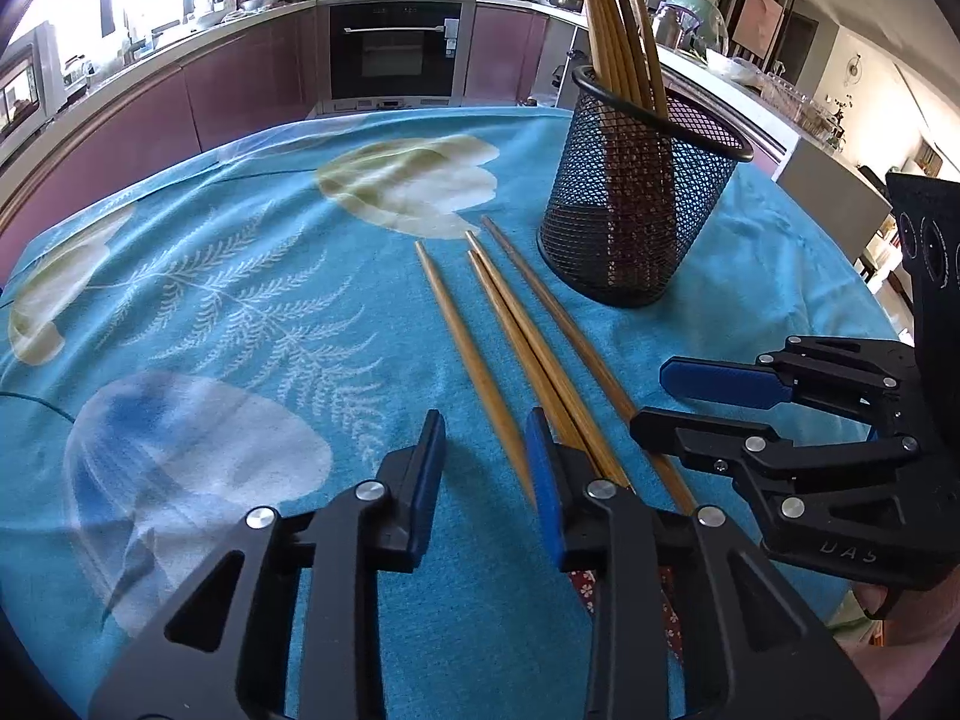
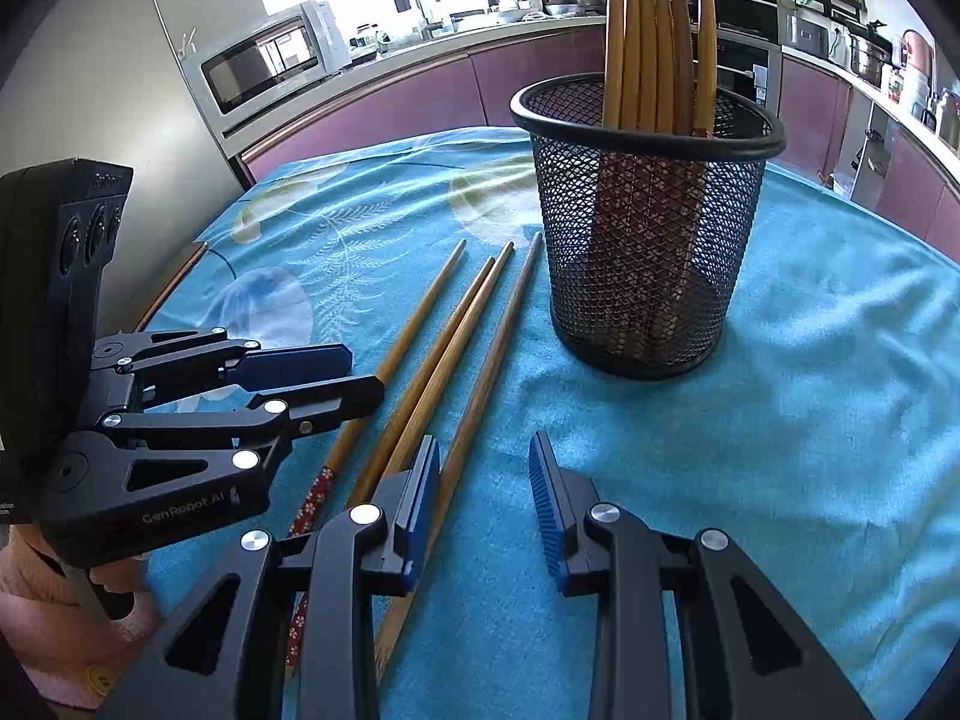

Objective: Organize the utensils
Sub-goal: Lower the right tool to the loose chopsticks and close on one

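**A:** What could go wrong here?

**B:** Four loose chopsticks [image 1: 480, 336] lie side by side on the desk [image 1: 240, 300], running from 6 o'clock toward 12 o'clock in the left wrist view. The middle two touch along their length. My judgement: a pinch may lift both at once, or roll a neighbour away across the soft blue cloth. The mesh holder [image 1: 642, 192] at 1 o'clock looks light and already has several chopsticks leaning in it, so a clumsy drop could tip it.

**A:** And the grippers?

**B:** The left hand-held gripper [image 1: 486, 468] sits low at 6 o'clock, pointing forward, its blue pads apart and gripping nothing; the leftmost chopstick lies between them. The right hand-held gripper [image 2: 483, 498], also low and level, is likewise spread and empty, its left pad just beside the rightmost chopstick [image 2: 498, 348]. The holder stands at its 12 o'clock.
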Tool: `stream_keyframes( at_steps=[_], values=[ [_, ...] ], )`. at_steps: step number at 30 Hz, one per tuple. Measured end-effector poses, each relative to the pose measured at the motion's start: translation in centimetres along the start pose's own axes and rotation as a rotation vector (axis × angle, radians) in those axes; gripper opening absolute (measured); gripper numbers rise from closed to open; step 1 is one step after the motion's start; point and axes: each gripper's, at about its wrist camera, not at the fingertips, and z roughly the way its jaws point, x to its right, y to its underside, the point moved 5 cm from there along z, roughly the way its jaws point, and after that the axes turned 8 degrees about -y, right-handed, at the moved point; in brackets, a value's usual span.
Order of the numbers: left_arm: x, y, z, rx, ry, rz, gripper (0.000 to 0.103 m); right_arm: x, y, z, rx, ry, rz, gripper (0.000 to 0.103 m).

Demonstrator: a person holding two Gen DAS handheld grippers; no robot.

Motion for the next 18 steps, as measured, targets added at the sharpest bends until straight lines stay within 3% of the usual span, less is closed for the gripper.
stream_keyframes(
  at_steps=[11, 18],
  values=[
    [-0.8, -1.0, 0.8, -0.015, -0.042, 0.002, 0.032, 0.0, -1.2, 1.1, -0.004, 0.009, -0.005, 0.025],
    [-1.1, -1.9, 1.7, -0.017, -0.073, -0.004, 0.019, 0.1, -2.5, 2.4, 0.006, 0.037, -0.01, 0.018]
  ],
)
